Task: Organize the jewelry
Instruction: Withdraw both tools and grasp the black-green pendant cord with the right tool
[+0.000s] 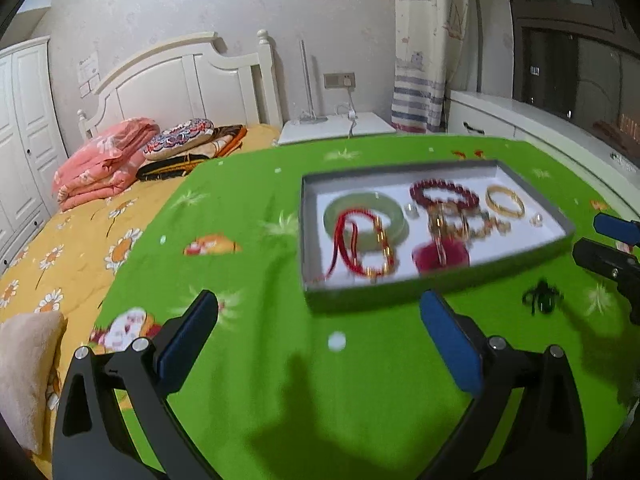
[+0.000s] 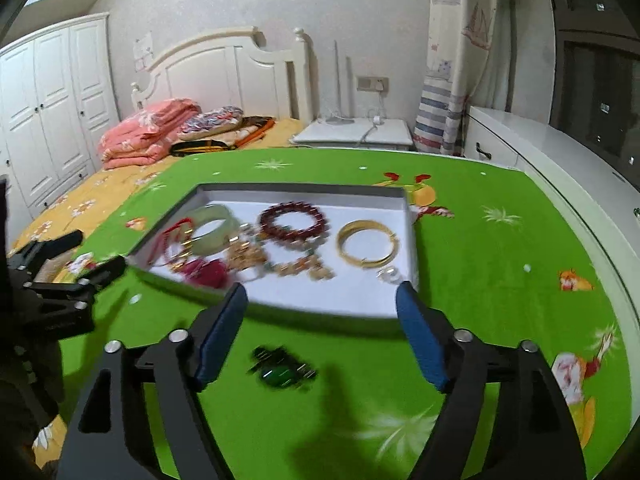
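A grey tray (image 1: pixel 400 295) with a white floor holds jewelry: a jade bangle (image 1: pixel 340 210), a red cord bracelet (image 1: pixel 360 248), a dark red bead bracelet (image 1: pixel 444 194), a gold bangle (image 1: pixel 505 201) and gold bead pieces (image 1: pixel 468 226). The tray (image 2: pixel 412 240) also shows in the right wrist view. A green-stone dark piece (image 2: pixel 282 370) lies on the green cloth in front of the tray, between my right gripper's fingers; it also shows in the left wrist view (image 1: pixel 542 300). My left gripper (image 1: pixel 318 320) is open and empty. My right gripper (image 2: pixel 320 308) is open and empty.
A green patterned cloth (image 2: pixel 500 280) covers the table. A bed with a yellow sheet (image 1: pixel 80 240) and folded pink bedding (image 1: pixel 104 160) lies to the left. A white nightstand (image 2: pixel 356 130) and white cabinet (image 2: pixel 560 168) stand behind and right.
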The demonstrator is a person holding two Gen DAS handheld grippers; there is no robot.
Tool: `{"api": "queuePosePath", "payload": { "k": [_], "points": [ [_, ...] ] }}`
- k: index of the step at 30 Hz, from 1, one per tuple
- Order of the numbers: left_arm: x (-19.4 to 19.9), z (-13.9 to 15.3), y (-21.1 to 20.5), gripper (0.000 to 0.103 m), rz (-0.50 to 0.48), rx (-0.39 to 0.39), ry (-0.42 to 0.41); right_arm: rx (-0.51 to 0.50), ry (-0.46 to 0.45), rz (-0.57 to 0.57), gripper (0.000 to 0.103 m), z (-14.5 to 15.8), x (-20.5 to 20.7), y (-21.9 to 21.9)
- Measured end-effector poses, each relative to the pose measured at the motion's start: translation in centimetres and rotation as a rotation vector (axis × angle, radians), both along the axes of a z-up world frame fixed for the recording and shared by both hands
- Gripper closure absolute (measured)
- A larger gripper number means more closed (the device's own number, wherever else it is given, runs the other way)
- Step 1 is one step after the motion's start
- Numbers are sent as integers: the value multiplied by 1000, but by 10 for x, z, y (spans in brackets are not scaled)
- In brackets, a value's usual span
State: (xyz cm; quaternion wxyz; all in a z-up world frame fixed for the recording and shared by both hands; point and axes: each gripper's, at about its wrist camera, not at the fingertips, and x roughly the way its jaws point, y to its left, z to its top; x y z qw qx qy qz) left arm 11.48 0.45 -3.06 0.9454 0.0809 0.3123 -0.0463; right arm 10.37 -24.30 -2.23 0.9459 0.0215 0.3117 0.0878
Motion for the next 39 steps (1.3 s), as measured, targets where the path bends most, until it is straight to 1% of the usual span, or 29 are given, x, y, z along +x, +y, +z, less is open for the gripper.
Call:
{"api": "queuePosePath", "payload": {
  "k": [5, 8, 10, 13, 16, 19, 23, 27, 31, 33, 36, 38, 39],
  "points": [
    [-20, -12, 3, 5, -3, 33, -5, -35, 9, 46, 28, -14, -21, 17],
    [-30, -11, 7, 5, -5, 22, -30, -49, 19, 41, 28, -20, -22, 13],
    [-34, -11, 8, 5, -4, 15, -51, -33, 36, 22, 28, -23, -20, 5],
    [-33, -11, 8, 5, -20, 8, -58, 4, 60, 14, 28, -27, -15, -2],
    [-31, -12, 10, 5, -18, -10, -42, -27, 65, 43, 28, -29, -16, 6],
    [-30, -11, 14, 5, -18, -30, -38, -86, 86, 86, 28, -33, -15, 22],
    [-31, -12, 12, 5, -32, -23, -43, -97, 138, 127, 32, -38, -4, 30],
    [-33, -12, 11, 5, -39, -19, -52, -75, 184, 122, 38, -43, 11, 26],
    [-32, -12, 13, 5, -38, -39, -53, -99, 226, 124, 40, -50, 21, 31],
    [-32, -12, 14, 5, -36, -44, -53, -111, 227, 124, 40, -50, 21, 34],
    [-32, -12, 14, 5, -34, -41, -57, -124, 222, 127, 47, -51, 20, 37],
    [-32, -11, 14, 5, -31, -37, -61, -124, 214, 133, 62, -50, 19, 38],
    [-32, -12, 13, 5, -31, -33, -61, -123, 211, 132, 66, -50, 19, 38]
  ]
}}
